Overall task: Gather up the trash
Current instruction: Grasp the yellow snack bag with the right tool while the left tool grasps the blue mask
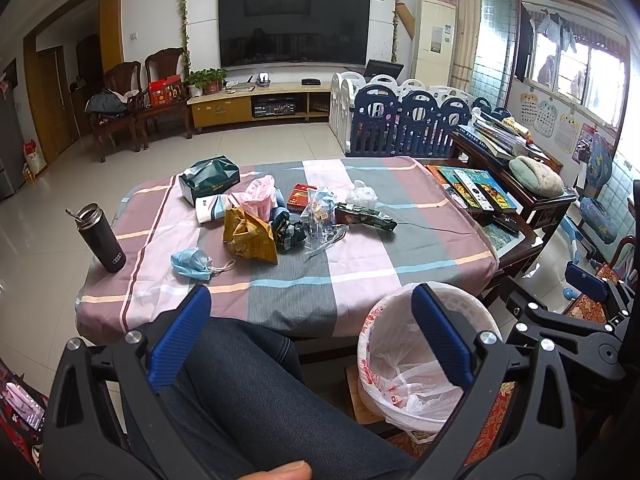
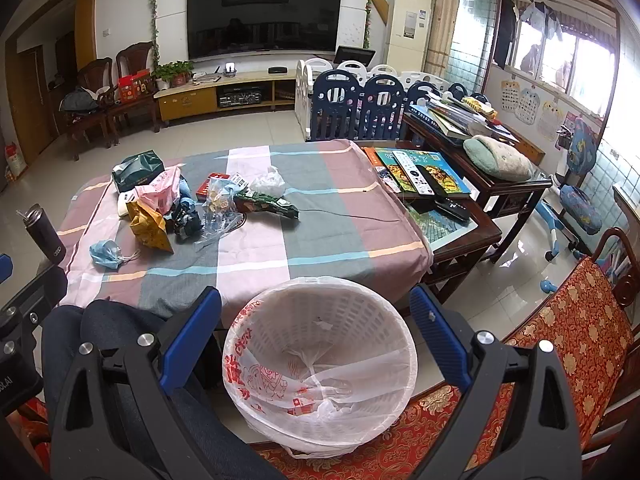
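Both devices are held low at the near edge of the table (image 1: 400, 216), above the seated person's lap. The left gripper (image 1: 312, 344) has its fingers spread wide and holds nothing; the right gripper (image 2: 316, 344) is likewise fully spread and empty, its fingers framing the waste basket (image 2: 320, 312) below it. The basket, lined with a white plastic bag, stands on the patterned seat cushion (image 2: 560, 320) to the person's right, near the table's front edge and below its surface. The trash lies in a loose cluster on the far-left part of the checked cloth, ahead of and above both sets of fingers. The blue face mask (image 1: 191, 263) sits apart from the pile, nearest the front-left corner, and is judged the closest item to the left gripper; it is crumpled, with its ear loop trailing to the right. The yellow wrapper (image 1: 249, 236) lies just behind it, long axis running front to back. The green packet (image 1: 366, 218) lies to the right of the pile, long axis across the table, its far end pointing right; the right gripper is judged nearer to it. The dark flask (image 1: 102, 238) stands upright at the left edge, probably not trash. Nothing has yet been collected
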`<act>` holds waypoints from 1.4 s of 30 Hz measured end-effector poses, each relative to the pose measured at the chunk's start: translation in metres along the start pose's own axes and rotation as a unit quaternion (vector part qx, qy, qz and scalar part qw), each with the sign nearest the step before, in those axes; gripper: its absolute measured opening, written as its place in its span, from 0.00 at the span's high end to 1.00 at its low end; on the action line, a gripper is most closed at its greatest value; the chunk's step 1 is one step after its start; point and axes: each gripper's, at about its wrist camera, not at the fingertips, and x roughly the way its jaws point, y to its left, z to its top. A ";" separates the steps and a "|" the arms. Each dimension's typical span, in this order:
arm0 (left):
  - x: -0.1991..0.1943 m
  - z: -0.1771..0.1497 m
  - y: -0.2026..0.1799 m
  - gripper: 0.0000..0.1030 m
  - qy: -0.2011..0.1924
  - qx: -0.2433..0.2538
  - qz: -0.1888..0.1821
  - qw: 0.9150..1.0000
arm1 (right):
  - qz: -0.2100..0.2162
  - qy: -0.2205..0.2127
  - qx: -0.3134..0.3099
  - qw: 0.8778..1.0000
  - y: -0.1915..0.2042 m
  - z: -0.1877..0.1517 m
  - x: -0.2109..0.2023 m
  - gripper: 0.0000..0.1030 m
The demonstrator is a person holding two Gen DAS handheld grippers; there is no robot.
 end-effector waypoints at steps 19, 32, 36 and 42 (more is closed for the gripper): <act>0.098 -0.018 0.186 0.34 0.061 -0.243 0.117 0.961 | 0.128 0.114 -0.001 0.985 0.090 0.012 0.157 0.43; 0.153 -0.058 0.237 0.15 0.125 -0.324 0.140 0.927 | 0.125 0.091 -0.222 0.963 0.299 0.057 0.278 0.23; 0.173 -0.050 0.253 0.13 0.121 -0.346 0.145 0.919 | 0.147 0.074 -0.239 0.957 0.296 0.051 0.274 0.34; 0.238 -0.028 0.269 0.12 0.140 -0.376 0.127 0.907 | 0.196 0.085 -0.202 0.956 0.267 0.043 0.253 0.56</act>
